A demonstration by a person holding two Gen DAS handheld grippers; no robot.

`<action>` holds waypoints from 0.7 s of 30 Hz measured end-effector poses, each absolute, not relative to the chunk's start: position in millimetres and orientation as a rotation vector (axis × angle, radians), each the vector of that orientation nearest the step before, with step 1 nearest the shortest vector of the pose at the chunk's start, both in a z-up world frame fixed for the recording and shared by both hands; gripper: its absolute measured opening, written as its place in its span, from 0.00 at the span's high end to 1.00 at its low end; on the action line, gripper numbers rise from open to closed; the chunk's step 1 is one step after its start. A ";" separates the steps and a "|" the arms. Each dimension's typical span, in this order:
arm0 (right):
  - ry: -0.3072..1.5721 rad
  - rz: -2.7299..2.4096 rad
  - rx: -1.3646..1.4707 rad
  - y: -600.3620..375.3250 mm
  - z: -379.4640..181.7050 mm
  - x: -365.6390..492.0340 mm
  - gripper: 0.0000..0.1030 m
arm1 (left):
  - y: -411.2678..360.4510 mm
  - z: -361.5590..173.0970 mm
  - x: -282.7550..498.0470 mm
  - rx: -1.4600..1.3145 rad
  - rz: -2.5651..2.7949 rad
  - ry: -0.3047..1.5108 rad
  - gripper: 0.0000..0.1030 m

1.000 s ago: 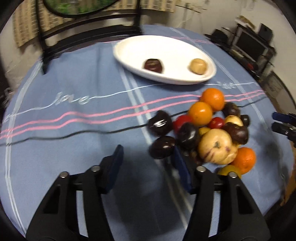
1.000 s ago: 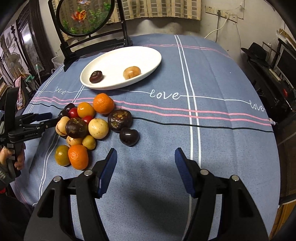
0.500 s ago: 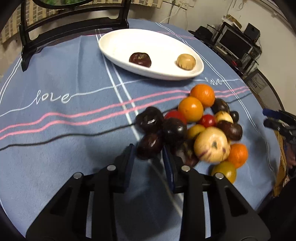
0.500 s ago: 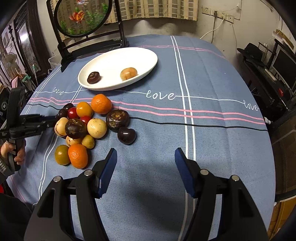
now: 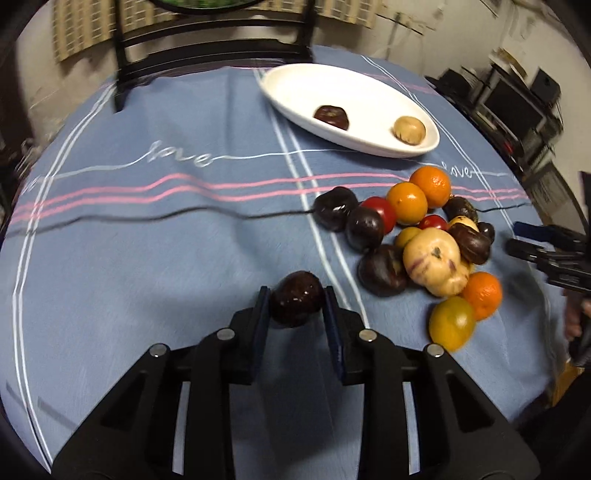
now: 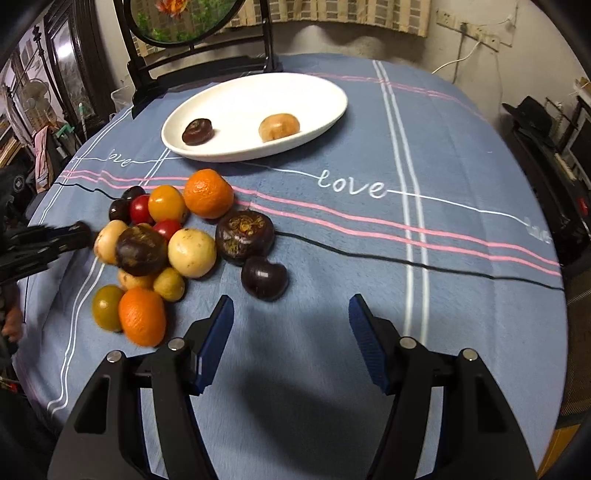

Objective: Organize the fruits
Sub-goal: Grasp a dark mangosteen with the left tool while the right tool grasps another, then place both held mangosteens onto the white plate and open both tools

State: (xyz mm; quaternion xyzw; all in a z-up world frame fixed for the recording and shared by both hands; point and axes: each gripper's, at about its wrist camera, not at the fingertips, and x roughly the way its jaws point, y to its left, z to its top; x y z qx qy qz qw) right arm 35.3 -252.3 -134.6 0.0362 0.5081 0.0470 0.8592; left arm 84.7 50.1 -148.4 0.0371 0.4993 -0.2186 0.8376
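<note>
My left gripper (image 5: 295, 295) is shut on a dark purple fruit (image 5: 295, 301) and holds it above the blue cloth, left of the fruit pile (image 5: 417, 240). The pile has oranges, red tomatoes, pale and dark fruits; it also shows in the right wrist view (image 6: 173, 243). A white oval plate (image 5: 354, 92) at the back holds a dark fruit (image 5: 331, 116) and a tan fruit (image 5: 409, 130). My right gripper (image 6: 291, 317) is open and empty, just in front of a dark fruit (image 6: 264, 277) at the pile's edge.
The round table has a blue cloth (image 6: 443, 184) with pink, white and black stripes. A black stand with a round picture (image 6: 184, 22) stands behind the plate. Dark furniture lies beyond the table's right edge (image 6: 535, 122).
My left gripper closed on a dark purple fruit at the pile's near side and drew it back and left, away from the pile. My right gripper moved closer to the pile.
</note>
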 end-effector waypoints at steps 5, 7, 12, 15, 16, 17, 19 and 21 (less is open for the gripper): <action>1.078 0.156 0.047 -246.6 -147.1 53.5 0.44 | 66.7 -131.9 61.8 0.041 -0.408 1.055 0.72; 1.092 0.178 0.052 -246.7 -153.1 60.0 0.48 | 68.3 -128.3 54.6 0.041 -0.388 1.055 0.72; 1.092 0.238 0.041 -242.4 -153.1 62.9 0.66 | 61.9 -126.1 49.5 0.049 -0.378 1.070 0.72; 1.090 0.241 0.057 -242.8 -152.0 58.7 0.70 | 52.5 -126.1 53.6 0.063 -0.392 1.077 0.72; 1.088 0.242 0.069 -243.9 -151.8 57.1 0.70 | 49.0 -126.3 56.1 0.068 -0.399 1.077 0.72; 1.087 0.240 0.089 -246.4 -151.6 55.6 0.71 | 44.7 -126.2 59.0 0.075 -0.409 1.077 0.72; 1.086 0.235 0.124 -251.2 -149.6 51.3 0.71 | 36.1 -124.7 65.9 0.091 -0.432 1.074 0.72; 1.058 0.221 0.151 -257.7 -137.8 47.5 0.71 | 25.2 -121.0 77.7 0.110 -0.462 1.065 0.72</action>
